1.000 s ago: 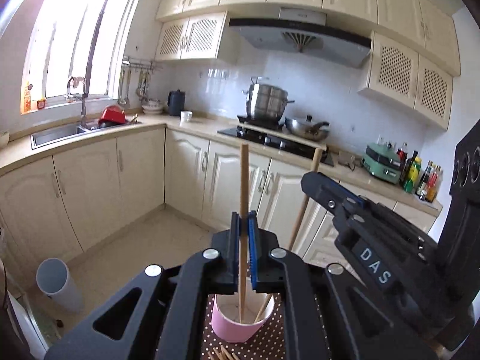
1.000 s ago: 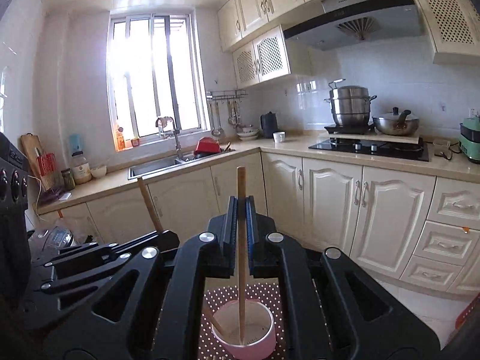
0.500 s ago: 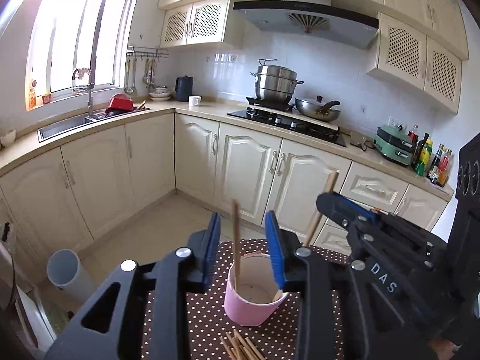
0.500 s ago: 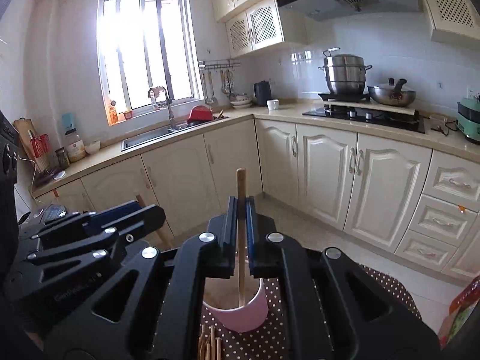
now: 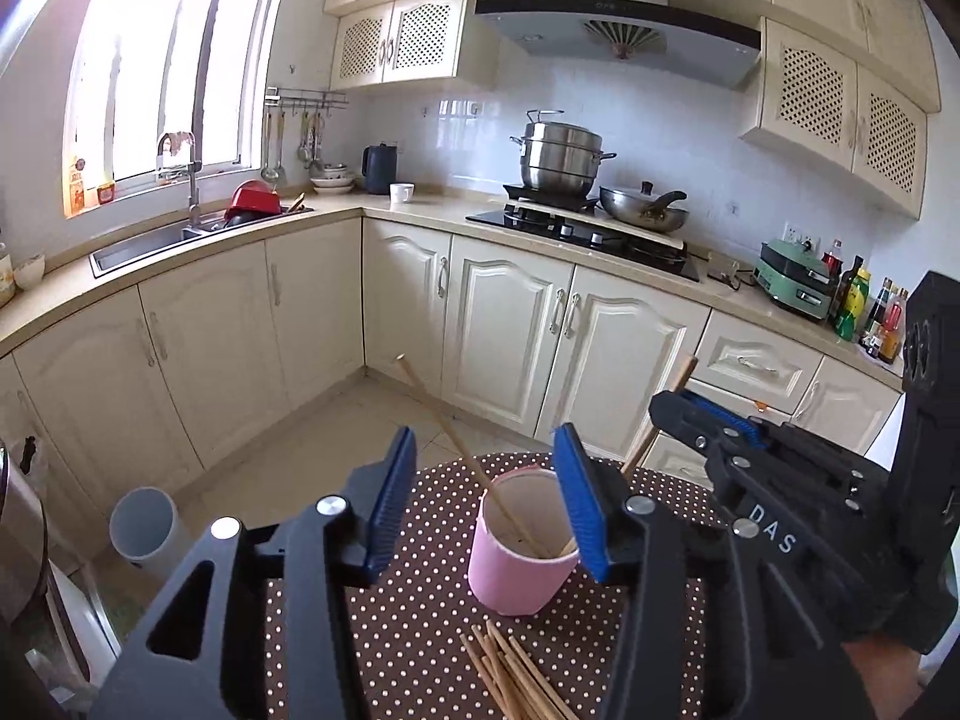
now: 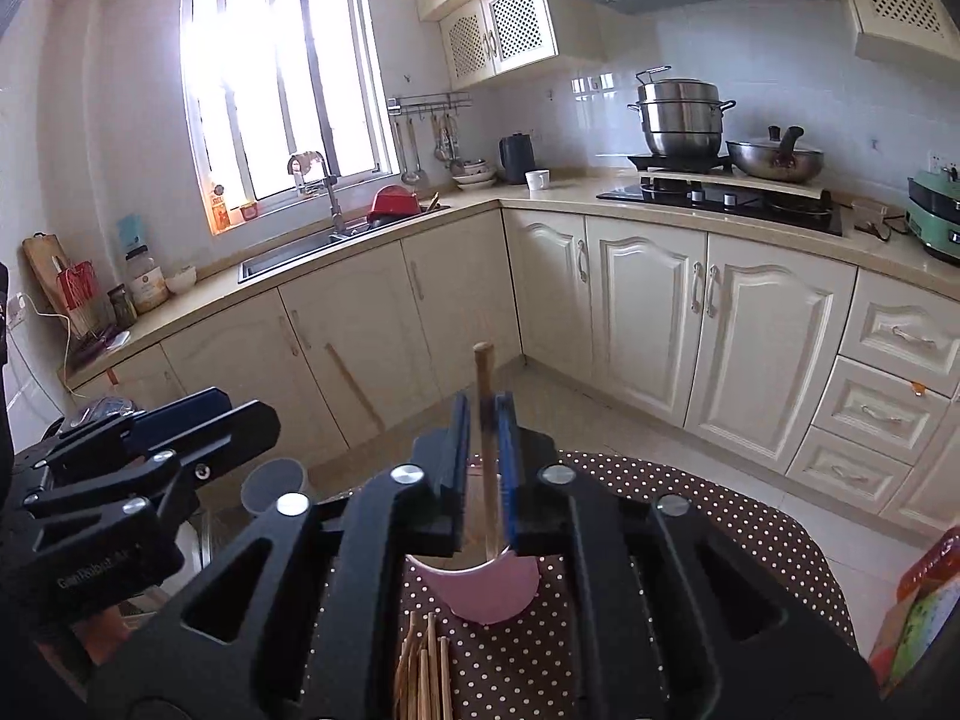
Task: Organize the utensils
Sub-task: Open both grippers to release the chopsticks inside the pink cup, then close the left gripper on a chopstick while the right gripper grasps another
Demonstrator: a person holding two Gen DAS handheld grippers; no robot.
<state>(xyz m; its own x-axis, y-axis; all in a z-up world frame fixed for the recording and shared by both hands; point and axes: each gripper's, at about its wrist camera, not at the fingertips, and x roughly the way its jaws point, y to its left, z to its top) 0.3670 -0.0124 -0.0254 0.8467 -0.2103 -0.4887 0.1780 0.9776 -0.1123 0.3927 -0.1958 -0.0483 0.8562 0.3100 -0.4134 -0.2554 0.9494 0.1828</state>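
Left wrist view: the left gripper (image 5: 483,501) has just been opening and stands wide, nothing pinched; its released chopstick (image 5: 456,441) leans in the pink cup (image 5: 521,546) just ahead between the fingers. To finish well, draw back without nudging the cup. The chopstick pile (image 5: 519,681) lies below the cup on the dotted tablecloth (image 5: 408,612); the right tongs crowd in alongside.

Right wrist view: the right gripper (image 6: 483,468) has just been opening, a narrow gap; its chopstick (image 6: 486,450) stands blurred between the pads, apparently loose, over the cup. Let it slide in straight.
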